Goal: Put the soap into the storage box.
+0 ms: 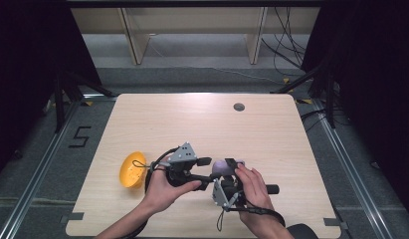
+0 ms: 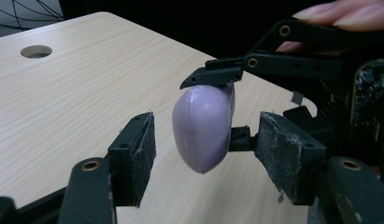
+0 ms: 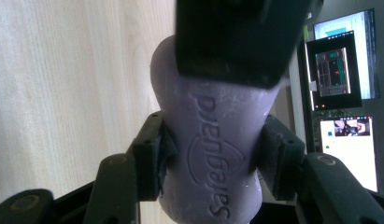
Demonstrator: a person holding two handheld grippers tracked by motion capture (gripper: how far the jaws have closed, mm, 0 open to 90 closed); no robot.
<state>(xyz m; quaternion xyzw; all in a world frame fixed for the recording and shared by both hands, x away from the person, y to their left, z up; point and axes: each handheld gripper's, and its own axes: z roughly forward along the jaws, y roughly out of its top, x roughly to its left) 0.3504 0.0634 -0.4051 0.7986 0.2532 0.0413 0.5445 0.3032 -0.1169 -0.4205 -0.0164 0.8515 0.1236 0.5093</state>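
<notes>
High view: pale wood table [image 1: 202,124], dark room w/ cables. Soap [image 3: 213,154] pinched by right gripper [image 3: 213,158], long axis along its jaws; left gripper [image 2: 206,154] spread around it, not touching.

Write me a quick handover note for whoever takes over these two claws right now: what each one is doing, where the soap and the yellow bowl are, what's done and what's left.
Right claw: shut on the purple soap bar, holding it above the table.
Left claw: open, its pads on either side of the bar but not touching it.
Yellow bowl: lies tilted on the table near the left edge, beside the left hand; nothing visible in it.
Done: soap lifted and brought between the left claw's pads.
Left, as it looks: close the left claw on the bar, release the right; probably the bar then goes to the bowl.
</notes>
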